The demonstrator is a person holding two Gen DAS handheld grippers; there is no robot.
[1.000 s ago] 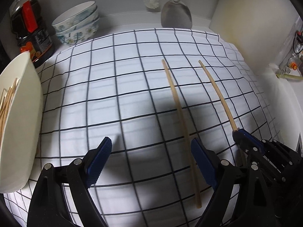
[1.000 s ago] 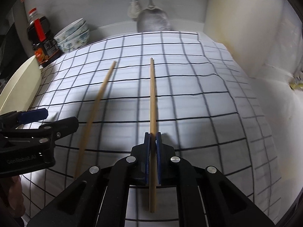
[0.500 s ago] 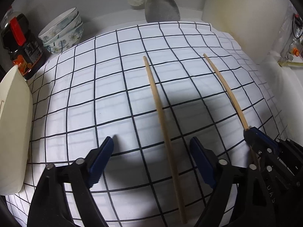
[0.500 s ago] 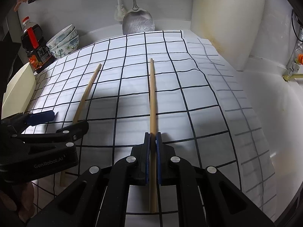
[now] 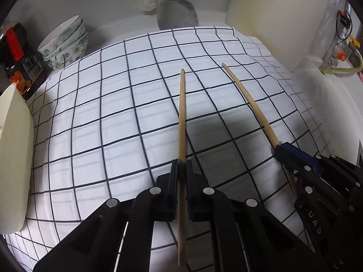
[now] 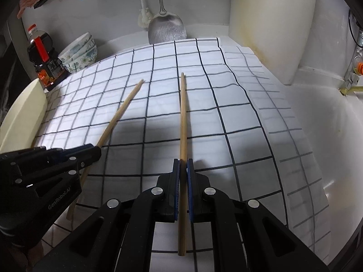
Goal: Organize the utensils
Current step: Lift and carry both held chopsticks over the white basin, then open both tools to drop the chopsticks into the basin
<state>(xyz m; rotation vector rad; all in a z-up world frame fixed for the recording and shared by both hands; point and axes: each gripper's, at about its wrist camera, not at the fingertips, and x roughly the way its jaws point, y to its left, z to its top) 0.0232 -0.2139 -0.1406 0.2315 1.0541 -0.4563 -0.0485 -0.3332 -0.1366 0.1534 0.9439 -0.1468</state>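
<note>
My left gripper (image 5: 181,165) is shut on a wooden chopstick (image 5: 182,113), held above the checked cloth (image 5: 102,113) and pointing away. My right gripper (image 6: 183,162) is shut on a second chopstick (image 6: 182,113), also held above the cloth. In the left wrist view the right gripper (image 5: 281,147) sits to the right with its chopstick (image 5: 249,102). In the right wrist view the left gripper (image 6: 95,149) sits at the left with its chopstick (image 6: 122,108). A cream container (image 5: 13,147) stands at the left edge.
Stacked floral bowls (image 5: 65,43) and a dark sauce bottle (image 5: 20,61) stand at the back left. A metal spatula (image 5: 177,11) and a brush (image 5: 147,0) hang on the back wall. A white wall (image 5: 272,11) and a gas valve (image 5: 340,52) are on the right.
My left gripper has shut on the chopstick that lay on the cloth and lifted it. The right gripper still holds its chopstick and has risen.
</note>
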